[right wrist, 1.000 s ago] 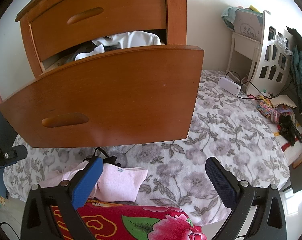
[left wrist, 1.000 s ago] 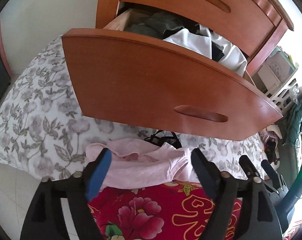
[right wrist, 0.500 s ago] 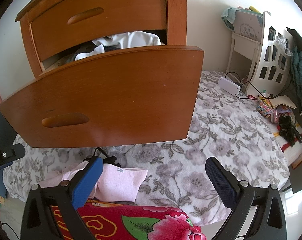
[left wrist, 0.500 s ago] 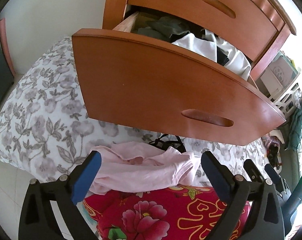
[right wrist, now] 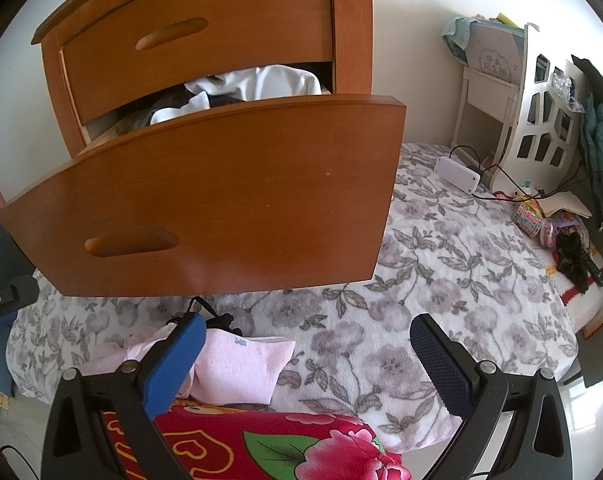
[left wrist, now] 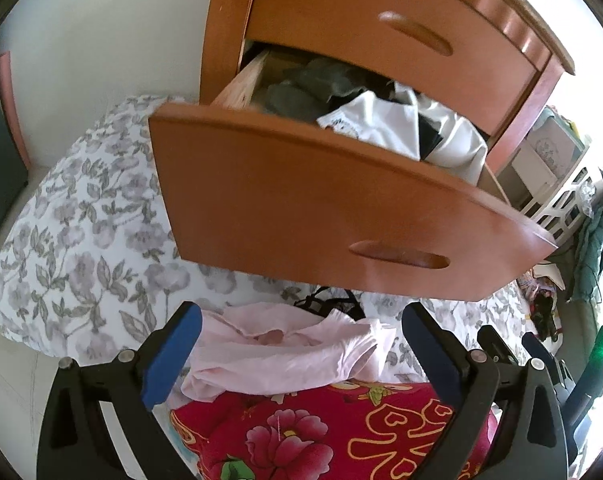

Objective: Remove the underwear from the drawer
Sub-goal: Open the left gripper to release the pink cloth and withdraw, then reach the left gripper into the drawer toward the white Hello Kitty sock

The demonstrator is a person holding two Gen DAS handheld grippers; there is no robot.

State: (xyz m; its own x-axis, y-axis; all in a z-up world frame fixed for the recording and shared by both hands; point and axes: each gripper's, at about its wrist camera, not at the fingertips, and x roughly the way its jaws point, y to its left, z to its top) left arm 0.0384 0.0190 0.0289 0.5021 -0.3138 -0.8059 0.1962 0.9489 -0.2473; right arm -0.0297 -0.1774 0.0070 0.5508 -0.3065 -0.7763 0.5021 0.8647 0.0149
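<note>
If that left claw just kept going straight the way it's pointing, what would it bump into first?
Most likely the pink garment lying on the flowered bedspread; it sits right between the left claw's open fingers, though depth is hard to judge.

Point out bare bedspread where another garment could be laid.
Free: the floral bedspread between the open drawer and the toys. Crowded: under the drawer, where the pink garment and a black garment lie.
</note>
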